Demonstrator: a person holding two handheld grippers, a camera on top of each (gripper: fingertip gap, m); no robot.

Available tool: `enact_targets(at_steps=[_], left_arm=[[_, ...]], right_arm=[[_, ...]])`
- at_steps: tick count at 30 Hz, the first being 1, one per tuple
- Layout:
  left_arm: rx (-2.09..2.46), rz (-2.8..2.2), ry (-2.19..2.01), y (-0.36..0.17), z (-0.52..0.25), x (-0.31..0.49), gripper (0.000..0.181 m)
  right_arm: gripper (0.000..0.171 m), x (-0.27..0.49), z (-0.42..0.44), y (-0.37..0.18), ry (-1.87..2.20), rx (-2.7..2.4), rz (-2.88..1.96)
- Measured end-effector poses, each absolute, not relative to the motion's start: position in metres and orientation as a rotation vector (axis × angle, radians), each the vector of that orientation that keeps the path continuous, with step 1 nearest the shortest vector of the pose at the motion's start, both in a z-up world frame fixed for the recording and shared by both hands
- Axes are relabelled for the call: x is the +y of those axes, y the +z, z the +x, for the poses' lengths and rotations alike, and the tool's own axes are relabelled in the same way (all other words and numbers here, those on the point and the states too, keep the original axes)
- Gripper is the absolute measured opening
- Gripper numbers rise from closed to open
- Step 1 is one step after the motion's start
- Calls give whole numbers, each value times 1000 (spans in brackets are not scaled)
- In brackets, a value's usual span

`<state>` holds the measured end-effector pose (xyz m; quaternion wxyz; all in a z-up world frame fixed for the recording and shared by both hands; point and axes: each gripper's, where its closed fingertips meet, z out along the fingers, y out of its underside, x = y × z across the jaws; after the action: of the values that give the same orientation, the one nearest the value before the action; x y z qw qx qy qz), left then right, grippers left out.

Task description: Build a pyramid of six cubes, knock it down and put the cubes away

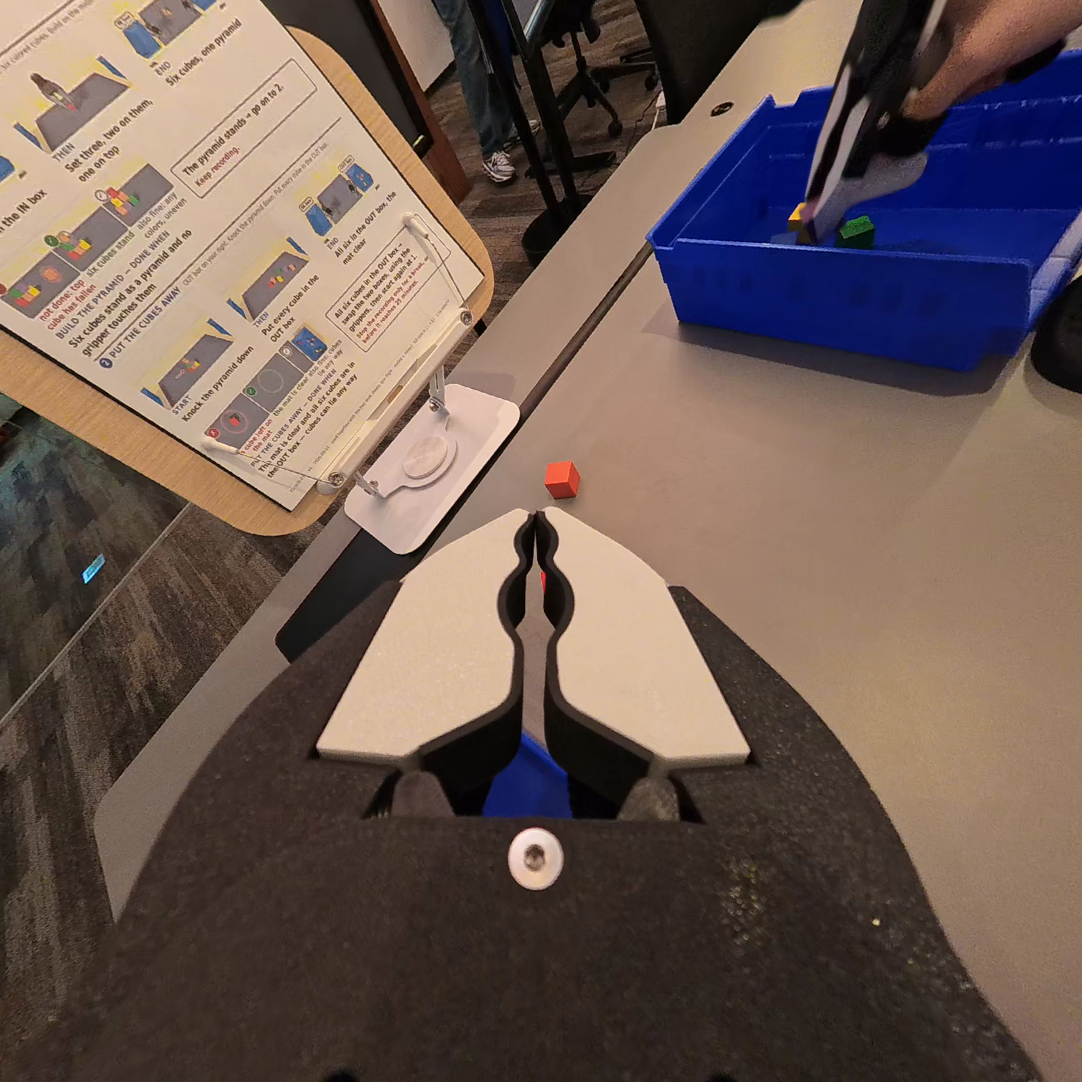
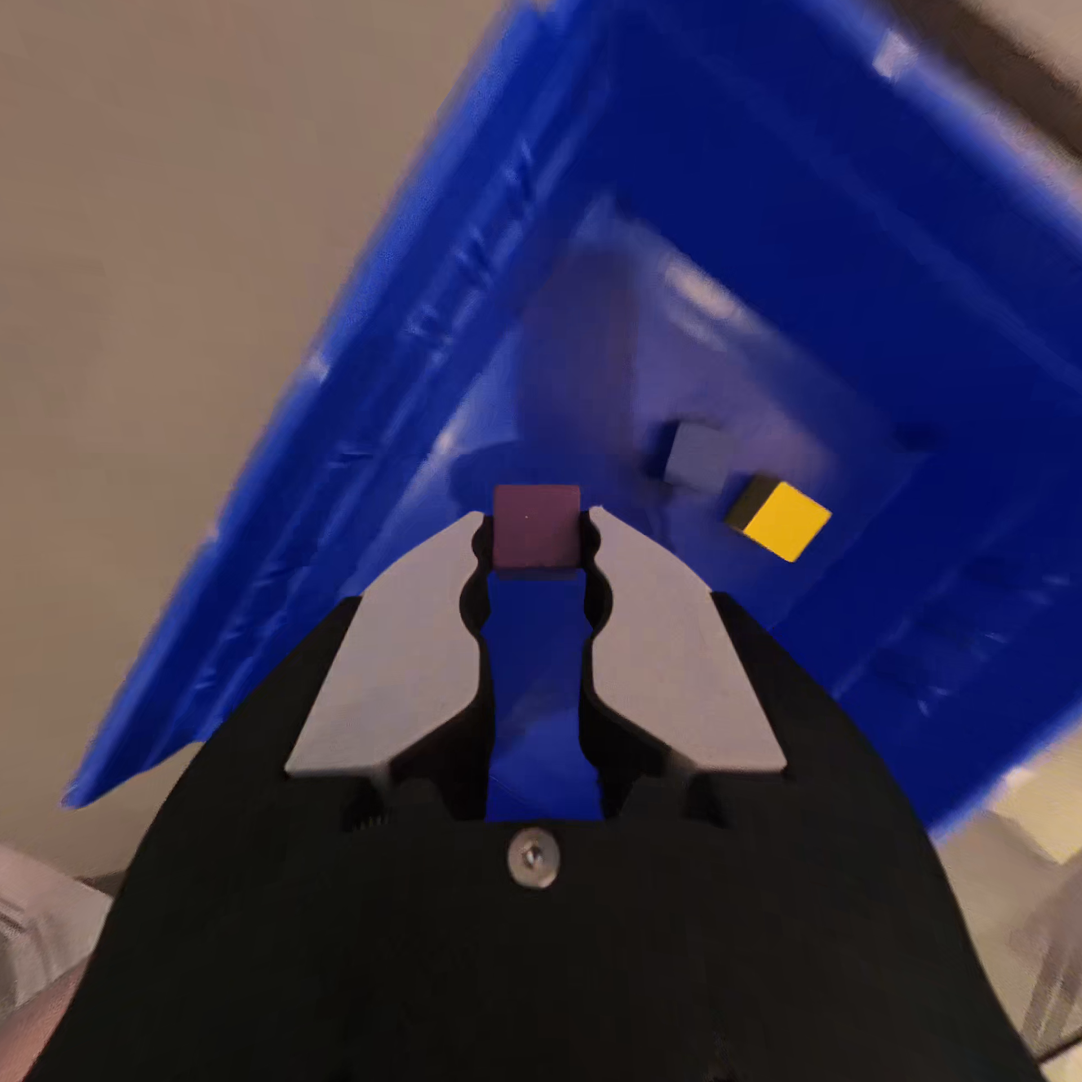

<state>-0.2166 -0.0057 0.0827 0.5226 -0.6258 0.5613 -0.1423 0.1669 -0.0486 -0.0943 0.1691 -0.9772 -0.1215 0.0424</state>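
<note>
Right gripper (image 2: 536, 527) clamps purple cube (image 2: 536, 526) over bin (image 2: 351, 468) — releasing high risks a bounce-out. Left gripper (image 1: 536, 515) closed, empty — red cube (image 1: 562, 479) remains.

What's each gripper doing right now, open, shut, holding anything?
Left gripper: shut, tips together, holding nothing; orange cube lies just ahead on the table.
Right gripper: shut on the purple cube, over the blue bin.

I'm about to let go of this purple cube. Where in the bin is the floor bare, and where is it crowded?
The blue bin floor directly beneath the purple cube and toward the near-left wall is bare. To the right it is crowded: a grey-blue cube and a yellow cube sit close together, with a green cube nearby.
</note>
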Motion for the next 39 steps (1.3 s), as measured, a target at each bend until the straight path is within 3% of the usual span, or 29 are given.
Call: enact_targets(at_steps=[4,9,12,18,21,24,30,39], left_arm=[[1348,-1498,-335,82,-216,-6,0],[1350,-1510,-335,79,-215,-4,0],[1358,-1513,-330,77,-214,-4,0],[1353,-1494,-331,83,-216,-8,0],[1337,-1504,-333,84,-219,-4,0],[1323,-1519,-337,83,-222,0,0],[1328,-1506,-338,86,-222,-4,0],[1305,-1479,-379,97,-230,-10,0]], right_arm=[[31,-50,183,-140,138,-352,-2914],[31,-50,178,-150,201,-387,-2928],[42,-46,188,-146,90,-373,-2917],[45,-22,177,-55,-126,-347,-2581],[47,0,116,12,-139,-447,-2266],[49,20,28,37,17,-589,-2035],[54,77,-63,-60,113,-582,-2167],[55,143,-66,-134,45,-447,-2394]])
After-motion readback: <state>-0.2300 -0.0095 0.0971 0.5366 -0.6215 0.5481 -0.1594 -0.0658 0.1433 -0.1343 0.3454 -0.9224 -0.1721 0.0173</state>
